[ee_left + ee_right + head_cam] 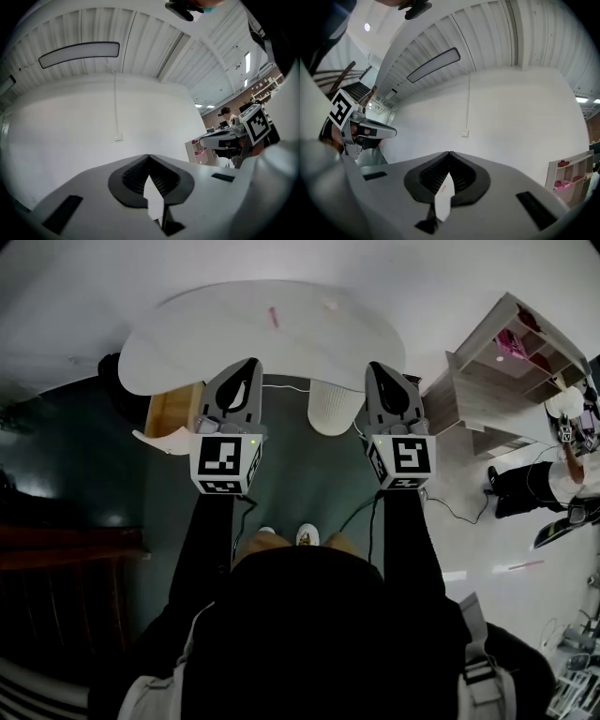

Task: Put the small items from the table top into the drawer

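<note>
In the head view a white oval table [206, 343] lies ahead. On its top rest a thin pink stick-like item [273, 317] and a small pale item [330, 306]. A wooden drawer unit [172, 409] shows under the table's left edge; how far it is pulled out I cannot tell. My left gripper [251, 363] and right gripper [374, 367] are held side by side over the floor, short of the table's near edge. Both are shut with the jaw tips meeting and nothing held, as seen for the left gripper [149, 155] and the right gripper [449, 153] in their own views.
A white ribbed cylinder [334, 407] stands on the floor by the table's near edge. A wooden shelf unit [511, 352] stands at the right, with a seated person [553, 479] and cables beside it. The floor below me is dark green.
</note>
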Available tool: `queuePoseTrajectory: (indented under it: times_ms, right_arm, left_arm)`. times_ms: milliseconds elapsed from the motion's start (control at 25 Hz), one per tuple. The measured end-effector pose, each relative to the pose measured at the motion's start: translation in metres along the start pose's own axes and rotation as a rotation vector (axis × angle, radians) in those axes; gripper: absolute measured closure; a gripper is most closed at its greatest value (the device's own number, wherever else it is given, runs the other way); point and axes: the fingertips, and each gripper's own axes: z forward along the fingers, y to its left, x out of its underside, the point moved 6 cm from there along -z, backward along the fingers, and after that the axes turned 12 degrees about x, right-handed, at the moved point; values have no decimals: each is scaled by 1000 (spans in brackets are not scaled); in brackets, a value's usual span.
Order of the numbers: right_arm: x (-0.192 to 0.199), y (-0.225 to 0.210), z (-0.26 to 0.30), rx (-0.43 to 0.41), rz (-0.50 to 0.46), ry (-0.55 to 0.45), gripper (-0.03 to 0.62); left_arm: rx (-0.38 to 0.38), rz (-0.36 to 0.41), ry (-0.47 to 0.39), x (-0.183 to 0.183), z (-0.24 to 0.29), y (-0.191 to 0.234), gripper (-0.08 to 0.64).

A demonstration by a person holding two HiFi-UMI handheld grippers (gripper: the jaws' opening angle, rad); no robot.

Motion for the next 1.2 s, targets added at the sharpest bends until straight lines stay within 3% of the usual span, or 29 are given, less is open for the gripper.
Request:
queuePoseTrajectory:
  times_ms: [600, 1200]
  right_arm:
    - [7, 1, 16, -6, 44, -6, 565]
    - [27, 7, 134, 25, 17, -10, 565]
  left_arm:
    - [-17, 4, 25, 5, 3, 7, 545]
    - [7, -19, 8, 41, 87, 96, 545]
